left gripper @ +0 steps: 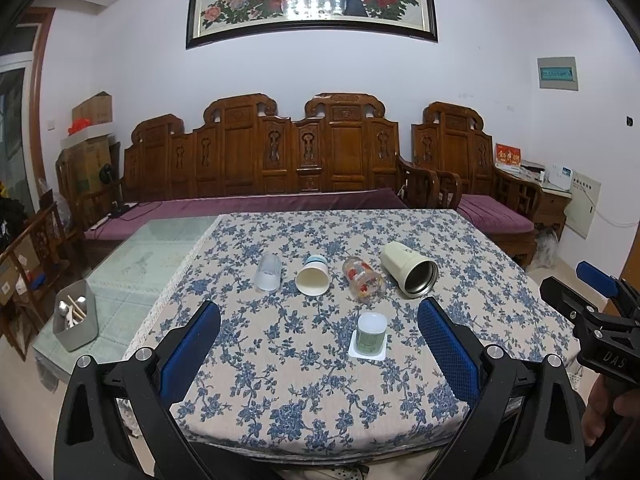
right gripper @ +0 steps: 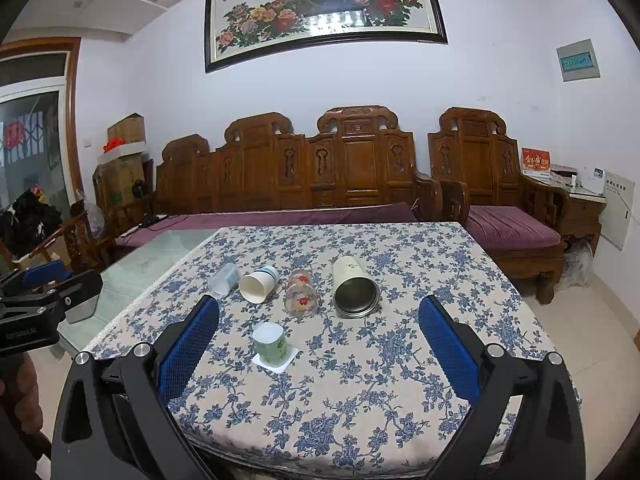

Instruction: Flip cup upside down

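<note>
A small green cup (left gripper: pixel 372 330) stands upside down on a white square coaster (left gripper: pixel 367 350) on the flowered tablecloth; it also shows in the right wrist view (right gripper: pixel 270 342). Behind it several cups lie on their sides: a frosted plastic cup (left gripper: pixel 269 273), a white paper cup (left gripper: pixel 313 276), a flower-printed glass (left gripper: pixel 363 281) and a cream steel tumbler (left gripper: pixel 408 270). My left gripper (left gripper: pixel 318 340) is open and empty, just in front of the green cup. My right gripper (right gripper: pixel 318 338) is open and empty, with the green cup near its left finger.
The table (left gripper: pixel 304 392) has a blue flowered cloth; its left part is bare glass (left gripper: pixel 136 264). A grey bin with utensils (left gripper: pixel 76 322) stands at the left edge. A carved wooden sofa (left gripper: pixel 280 160) lies behind. The right gripper shows at the far right of the left wrist view (left gripper: pixel 592 312).
</note>
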`<action>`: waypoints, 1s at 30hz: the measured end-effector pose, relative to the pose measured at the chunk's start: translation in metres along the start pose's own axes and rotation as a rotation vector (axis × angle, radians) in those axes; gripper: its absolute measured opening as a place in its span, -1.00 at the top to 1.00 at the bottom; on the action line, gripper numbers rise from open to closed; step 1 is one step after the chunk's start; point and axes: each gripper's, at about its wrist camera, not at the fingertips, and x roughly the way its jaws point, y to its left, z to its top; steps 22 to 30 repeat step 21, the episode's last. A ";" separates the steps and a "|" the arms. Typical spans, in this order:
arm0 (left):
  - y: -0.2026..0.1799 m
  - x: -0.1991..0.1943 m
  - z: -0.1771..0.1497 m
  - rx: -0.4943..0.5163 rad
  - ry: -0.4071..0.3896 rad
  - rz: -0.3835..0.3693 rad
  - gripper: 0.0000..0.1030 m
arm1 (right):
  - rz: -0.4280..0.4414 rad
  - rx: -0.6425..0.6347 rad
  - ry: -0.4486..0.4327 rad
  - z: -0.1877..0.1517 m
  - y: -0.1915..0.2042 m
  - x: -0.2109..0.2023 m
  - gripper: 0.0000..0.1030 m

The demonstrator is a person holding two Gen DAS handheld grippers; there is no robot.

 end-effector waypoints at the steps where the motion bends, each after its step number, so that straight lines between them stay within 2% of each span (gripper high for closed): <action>1: 0.000 0.000 0.000 -0.001 0.001 -0.001 -0.85 | 0.000 -0.001 0.000 0.000 0.001 0.000 -0.95; 30: 0.000 -0.002 0.001 0.002 0.002 0.001 -0.85 | 0.004 0.000 -0.001 -0.002 0.005 -0.001 -0.95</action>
